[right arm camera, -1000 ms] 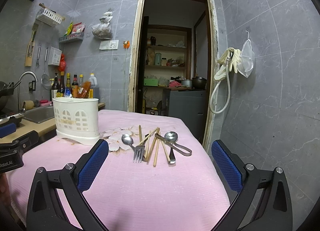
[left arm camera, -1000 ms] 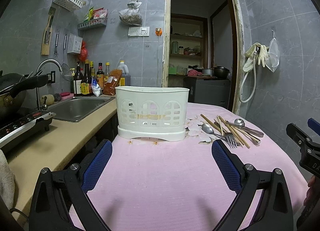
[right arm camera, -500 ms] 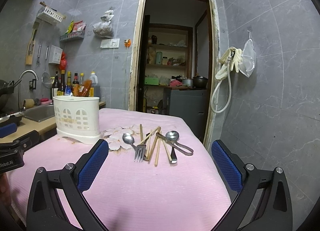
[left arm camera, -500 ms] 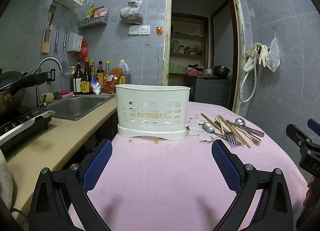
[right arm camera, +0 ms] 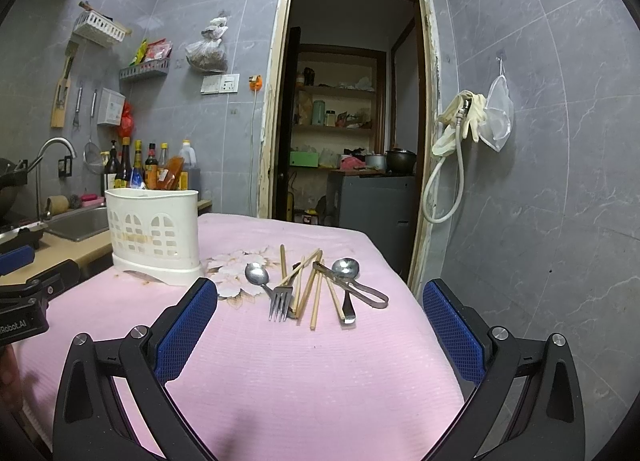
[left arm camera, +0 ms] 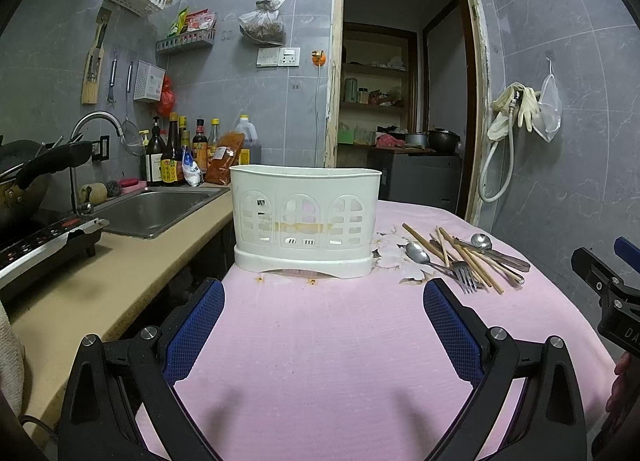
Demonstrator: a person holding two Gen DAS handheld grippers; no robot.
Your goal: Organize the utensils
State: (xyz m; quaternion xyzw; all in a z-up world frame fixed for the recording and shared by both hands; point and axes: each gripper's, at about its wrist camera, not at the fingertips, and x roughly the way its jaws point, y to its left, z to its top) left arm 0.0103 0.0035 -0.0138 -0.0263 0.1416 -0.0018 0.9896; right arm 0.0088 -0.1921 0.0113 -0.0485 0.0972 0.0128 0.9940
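A white slotted utensil holder stands on the pink-covered table; it also shows in the right wrist view. To its right lies a loose pile of utensils: a fork, two spoons, several wooden chopsticks and metal tongs. The pile shows in the left wrist view. My left gripper is open and empty, in front of the holder. My right gripper is open and empty, just short of the pile.
A counter with a steel sink, an induction cooker and sauce bottles runs along the left. A doorway opens behind the table. A hose and gloves hang on the right wall.
Both grippers have edged slightly forward and tilted a little; the holder and the utensils sit marginally closer in view. Nothing on the table moved.
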